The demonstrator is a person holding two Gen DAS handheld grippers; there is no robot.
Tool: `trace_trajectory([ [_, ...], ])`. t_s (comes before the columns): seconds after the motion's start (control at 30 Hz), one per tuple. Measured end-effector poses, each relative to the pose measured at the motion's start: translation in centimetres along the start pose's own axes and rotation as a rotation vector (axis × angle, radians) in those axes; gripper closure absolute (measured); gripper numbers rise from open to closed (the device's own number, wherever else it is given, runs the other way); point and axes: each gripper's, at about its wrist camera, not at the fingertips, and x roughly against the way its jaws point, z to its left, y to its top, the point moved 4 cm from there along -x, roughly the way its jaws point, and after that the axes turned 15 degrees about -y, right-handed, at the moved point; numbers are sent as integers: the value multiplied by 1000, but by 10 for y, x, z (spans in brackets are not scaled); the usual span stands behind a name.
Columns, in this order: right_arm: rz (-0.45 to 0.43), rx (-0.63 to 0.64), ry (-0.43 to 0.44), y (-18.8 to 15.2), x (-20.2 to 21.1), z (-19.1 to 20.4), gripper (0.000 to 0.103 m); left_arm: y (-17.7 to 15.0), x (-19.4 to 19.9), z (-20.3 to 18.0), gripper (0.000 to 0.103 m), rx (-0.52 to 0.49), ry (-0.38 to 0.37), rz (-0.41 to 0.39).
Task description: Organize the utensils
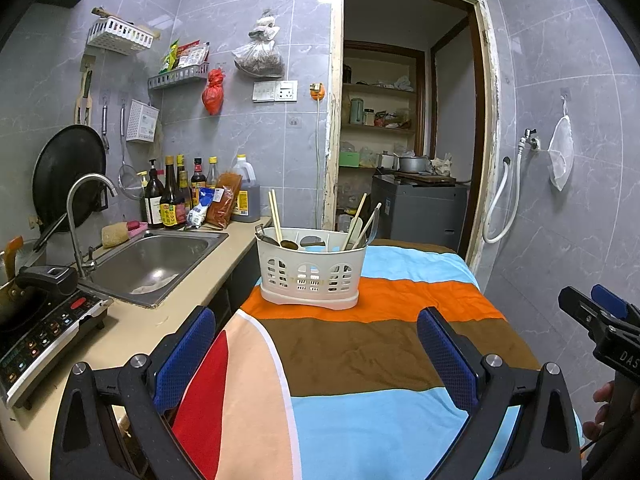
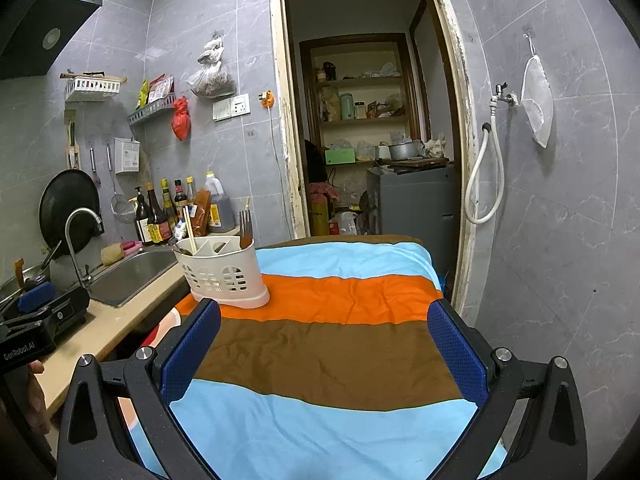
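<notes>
A white slotted utensil caddy (image 1: pixel 312 270) stands on the orange stripe of a striped cloth (image 1: pixel 360 352). It holds chopsticks (image 1: pixel 274 214), a dark spoon (image 1: pixel 289 244) and pale utensils (image 1: pixel 360 226). In the right wrist view the caddy (image 2: pixel 222 270) sits at the cloth's left edge with a fork (image 2: pixel 245 229) standing in it. My left gripper (image 1: pixel 316 356) is open and empty, short of the caddy. My right gripper (image 2: pixel 324 352) is open and empty, over the cloth and to the right of the caddy.
A steel sink (image 1: pixel 154 258) with a tap (image 1: pixel 86 208) is set in the beige counter (image 1: pixel 120 336) left of the cloth. Sauce bottles (image 1: pixel 172 196) stand behind it. An induction cooker (image 1: pixel 44 332) sits at the near left. An open doorway (image 1: pixel 404 120) is beyond.
</notes>
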Motion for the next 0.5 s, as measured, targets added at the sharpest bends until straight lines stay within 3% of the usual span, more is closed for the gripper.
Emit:
trace_trajectory([
  [0.5,9,2,5,-1,-2,6,1,0,0,1,1,-2,0,1],
])
